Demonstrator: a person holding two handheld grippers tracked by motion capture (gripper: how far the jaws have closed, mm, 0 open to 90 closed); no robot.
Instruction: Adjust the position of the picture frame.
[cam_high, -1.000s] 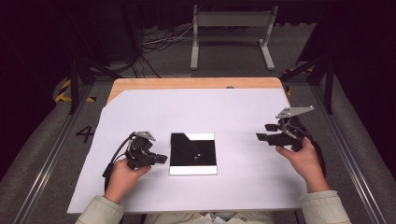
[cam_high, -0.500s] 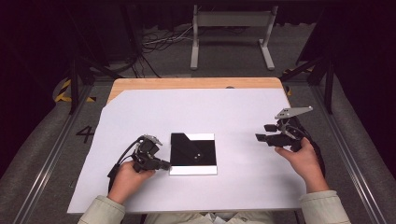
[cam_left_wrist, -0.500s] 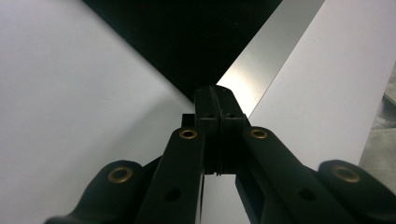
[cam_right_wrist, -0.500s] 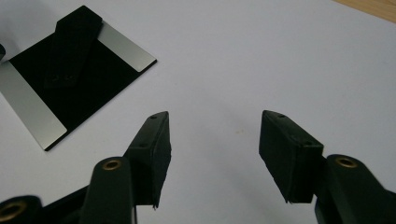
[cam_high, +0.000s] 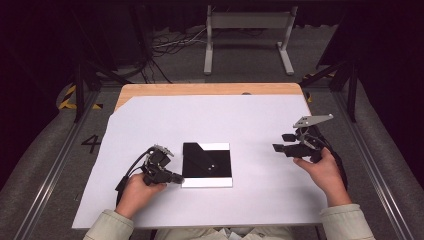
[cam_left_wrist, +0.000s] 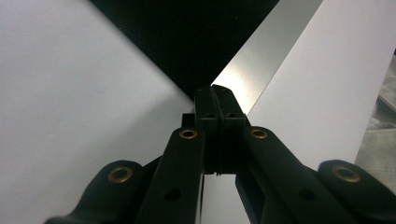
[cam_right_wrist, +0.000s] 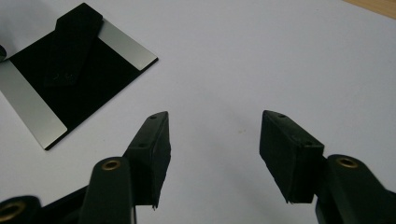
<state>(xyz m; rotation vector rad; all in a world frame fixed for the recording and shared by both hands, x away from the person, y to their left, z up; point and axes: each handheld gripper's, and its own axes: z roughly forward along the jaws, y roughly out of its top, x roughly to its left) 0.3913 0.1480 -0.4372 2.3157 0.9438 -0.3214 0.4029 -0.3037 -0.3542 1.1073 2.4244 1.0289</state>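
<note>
1 black-and-silver square plate (cam_high: 207, 164), 2 hand-held grippers, 1 white worktop (cam_high: 235, 120).

Item 1: the plate, flat, square, black face with 1 silver strip along its near edge and a second silver strip showing in the right gripper view; a black folded flap lies across its far-left corner; it sits at the worktop's centre, nearer the near edge. Item 2: left gripper (cam_high: 172, 176), jaws closed together, tips at the plate's near-left corner; whether they pinch it cannot be told. Against the earlier frame it has shifted toward the near edge, along the plate's left side. Item 3: right gripper (cam_high: 280, 143), jaws wide, holding nothing, near the right edge, well apart from the plate, unchanged.
</note>
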